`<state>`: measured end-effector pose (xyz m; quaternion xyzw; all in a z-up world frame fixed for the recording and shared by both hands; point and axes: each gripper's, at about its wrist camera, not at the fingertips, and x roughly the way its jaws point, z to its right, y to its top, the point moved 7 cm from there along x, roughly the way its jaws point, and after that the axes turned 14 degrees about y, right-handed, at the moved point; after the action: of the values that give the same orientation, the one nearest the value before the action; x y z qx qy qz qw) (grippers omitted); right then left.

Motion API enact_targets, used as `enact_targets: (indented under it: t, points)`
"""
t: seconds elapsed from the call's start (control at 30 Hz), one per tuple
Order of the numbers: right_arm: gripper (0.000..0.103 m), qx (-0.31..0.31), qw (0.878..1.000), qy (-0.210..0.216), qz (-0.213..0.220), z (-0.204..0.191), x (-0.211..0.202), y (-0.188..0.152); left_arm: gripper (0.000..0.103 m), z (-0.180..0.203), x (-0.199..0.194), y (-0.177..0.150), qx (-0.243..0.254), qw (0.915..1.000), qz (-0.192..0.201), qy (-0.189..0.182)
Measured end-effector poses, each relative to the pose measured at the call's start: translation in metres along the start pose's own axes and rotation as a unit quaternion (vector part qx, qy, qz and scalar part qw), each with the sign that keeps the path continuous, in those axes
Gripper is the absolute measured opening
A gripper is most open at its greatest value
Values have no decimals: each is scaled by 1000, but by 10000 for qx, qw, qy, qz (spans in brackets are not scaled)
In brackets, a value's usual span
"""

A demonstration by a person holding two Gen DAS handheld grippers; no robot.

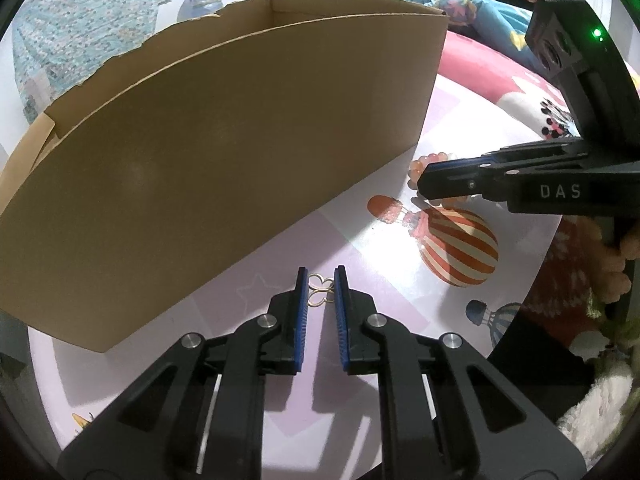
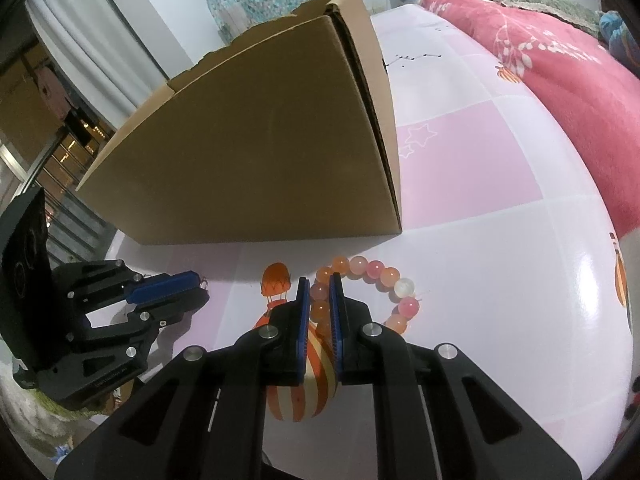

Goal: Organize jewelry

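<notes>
Left wrist view shows the left gripper [image 1: 321, 280] with fingers narrowed onto a small gold earring [image 1: 320, 290] lying by the cardboard box [image 1: 224, 160], while right wrist view shows the right gripper [image 2: 320, 292] fingers clamped on the bead bracelet [image 2: 370, 270] on the bed sheet [image 2: 500, 280].

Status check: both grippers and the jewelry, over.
Left gripper fingers around small gold wire piece. Right gripper shut on bead bracelet. Cardboard box stands close behind both; nothing blocking.
</notes>
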<state>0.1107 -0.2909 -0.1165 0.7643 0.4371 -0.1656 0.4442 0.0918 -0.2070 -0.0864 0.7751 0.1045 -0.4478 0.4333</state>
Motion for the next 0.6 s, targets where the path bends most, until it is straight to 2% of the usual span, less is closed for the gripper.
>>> enact_targets:
  t: [0.27,0.3,0.33,0.4,0.6]
  points:
    - [10,319,9992,249,-8,10,-1,3,12,-6,-3,-7,-178,9998,83,-74]
    - [10,397,9987,305,0,12,-2,4,10,-9,-4,-8,-201,9997,94,-105]
    - [10,469,9983,351,2,15,-2,4,0,-10,-5,-9,-213,9996,94,-140]
    - [10,574,9975,407,-12,17,-2,5,0,-14,-5,-10,-301,9993,84,-221]
    - [10,534,9983,175,-177,15,0,6,0,-21,-1,-9,-585,9974,208,-357]
